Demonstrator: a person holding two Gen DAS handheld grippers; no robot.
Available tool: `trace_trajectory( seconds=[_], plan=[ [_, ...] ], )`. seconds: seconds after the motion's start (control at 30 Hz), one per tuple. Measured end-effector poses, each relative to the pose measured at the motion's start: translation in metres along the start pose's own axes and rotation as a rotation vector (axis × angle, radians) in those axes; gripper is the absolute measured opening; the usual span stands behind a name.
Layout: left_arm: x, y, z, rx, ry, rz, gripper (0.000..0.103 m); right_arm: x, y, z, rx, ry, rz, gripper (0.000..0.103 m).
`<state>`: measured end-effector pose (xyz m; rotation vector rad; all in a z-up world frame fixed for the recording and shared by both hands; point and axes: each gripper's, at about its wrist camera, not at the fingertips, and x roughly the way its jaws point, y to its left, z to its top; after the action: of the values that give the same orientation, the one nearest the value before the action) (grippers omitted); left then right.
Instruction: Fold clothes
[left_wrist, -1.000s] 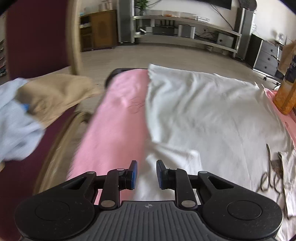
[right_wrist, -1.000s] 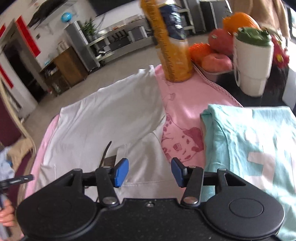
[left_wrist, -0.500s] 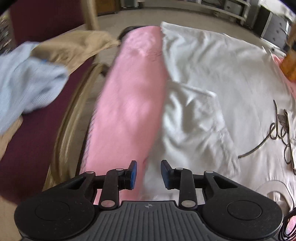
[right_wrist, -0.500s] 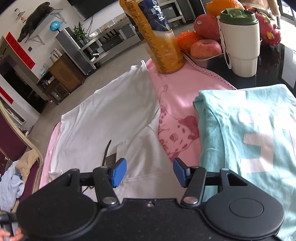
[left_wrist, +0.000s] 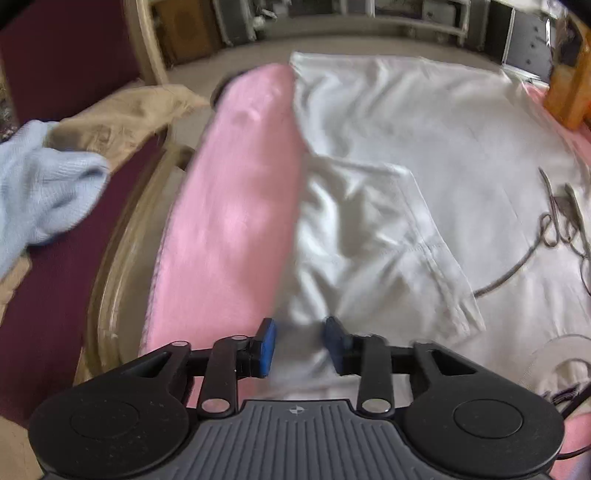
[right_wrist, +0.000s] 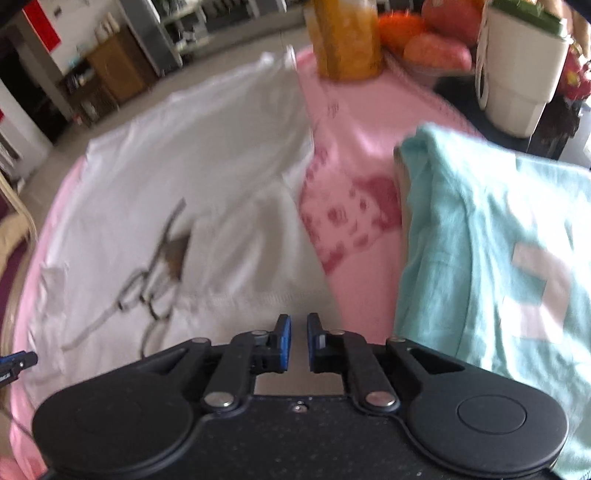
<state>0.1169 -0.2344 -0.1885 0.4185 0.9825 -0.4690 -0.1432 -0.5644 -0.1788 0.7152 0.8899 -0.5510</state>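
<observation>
One white t-shirt (left_wrist: 424, 155) lies flat on a pink blanket (left_wrist: 229, 221) over the table; both sleeves are folded in onto the body. There is dark script print on the chest (right_wrist: 155, 280).

Left gripper (left_wrist: 299, 343): jaws apart, with a wide gap, and the blue pads (left_wrist: 266, 345) straddle the shirt's near-left edge beside the folded sleeve. Cloth lies between them, not pinched.

Right gripper (right_wrist: 296, 341): jaws nearly together with a narrow slit left. They sit low over the shirt's near-right edge where it meets the blanket. Can't tell if any fabric is caught; the frame is motion-blurred.

One folded teal shirt (right_wrist: 498, 236) lies on the blanket right of the white one, apart from it.

Far end of the table: one orange bottle (right_wrist: 347, 40), one white cup with a green lid (right_wrist: 517, 74), and a few pieces of orange/red fruit (right_wrist: 436, 51), too blurred to count.

Left of the table: one maroon chair (left_wrist: 66, 258) holding two garments, one tan (left_wrist: 122, 118) and one light blue (left_wrist: 40, 184).
</observation>
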Motion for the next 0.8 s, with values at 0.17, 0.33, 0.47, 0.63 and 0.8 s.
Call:
trace_trajectory(
  seconds=[0.17, 0.33, 0.47, 0.63, 0.8],
  plan=[
    [-0.012, 0.027, -0.018, -0.136, 0.086, -0.025, 0.039, 0.002, -0.004, -0.010, -0.008, 0.058, -0.050, 0.013],
    [-0.037, 0.043, -0.039, -0.294, 0.008, -0.116, 0.034, -0.027, -0.015, -0.023, 0.055, -0.037, 0.027, 0.043],
    [-0.042, 0.040, -0.038, -0.354, -0.046, -0.112, 0.037, -0.037, -0.020, -0.024, 0.114, -0.098, 0.068, 0.045],
    [-0.041, 0.036, -0.038, -0.364, -0.051, -0.077, 0.039, -0.029, -0.024, -0.019, 0.155, -0.081, 0.027, 0.045],
    [-0.037, 0.038, -0.039, -0.362, -0.042, -0.066, 0.039, -0.026, -0.021, -0.021, 0.130, -0.082, -0.005, 0.031]
  ],
)
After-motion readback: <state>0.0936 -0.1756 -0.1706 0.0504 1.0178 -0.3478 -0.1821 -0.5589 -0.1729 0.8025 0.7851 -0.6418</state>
